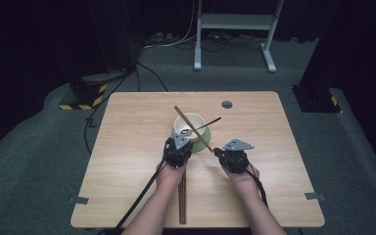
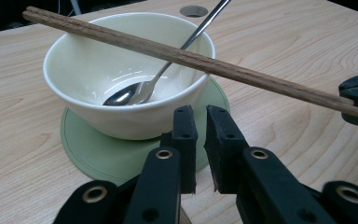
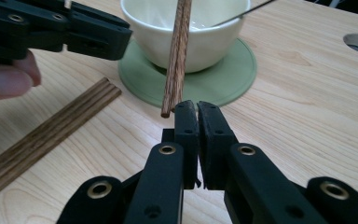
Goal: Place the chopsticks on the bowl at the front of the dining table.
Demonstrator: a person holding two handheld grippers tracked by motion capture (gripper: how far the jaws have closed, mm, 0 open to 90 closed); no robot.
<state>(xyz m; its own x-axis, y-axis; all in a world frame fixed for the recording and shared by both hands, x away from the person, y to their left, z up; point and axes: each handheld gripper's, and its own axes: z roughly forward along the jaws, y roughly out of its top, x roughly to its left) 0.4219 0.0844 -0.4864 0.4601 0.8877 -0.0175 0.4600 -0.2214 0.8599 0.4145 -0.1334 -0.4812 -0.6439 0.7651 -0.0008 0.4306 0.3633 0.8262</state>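
- We counted one bowl (image 2: pixel 126 79) on one green coaster (image 2: pixel 93 154), mid-tabletop (image 1: pixel 127 147).
- Bowl held one spoon (image 2: pixel 135 93); chopstick pair (image 2: pixel 191 60) lay across its rim.
- Second chopstick pair (image 3: pixel 42 140) lay flat.
- Left gripper (image 2: pixel 201 140) and right gripper (image 3: pixel 196 119) both closed, empty.

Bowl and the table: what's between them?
A round green mat lies under the bowl, flat on the table; its rim shows around the bowl's base in the left gripper view and the right gripper view.

No writing, label, brand, number or sign can be read anywhere in these pictures. The pale wooden table (image 1: pixel 127 161), the cream ceramic bowl (image 2: pixel 88 70) and the brown wooden chopsticks (image 2: pixel 191 60) all carry plain, unmarked surfaces.
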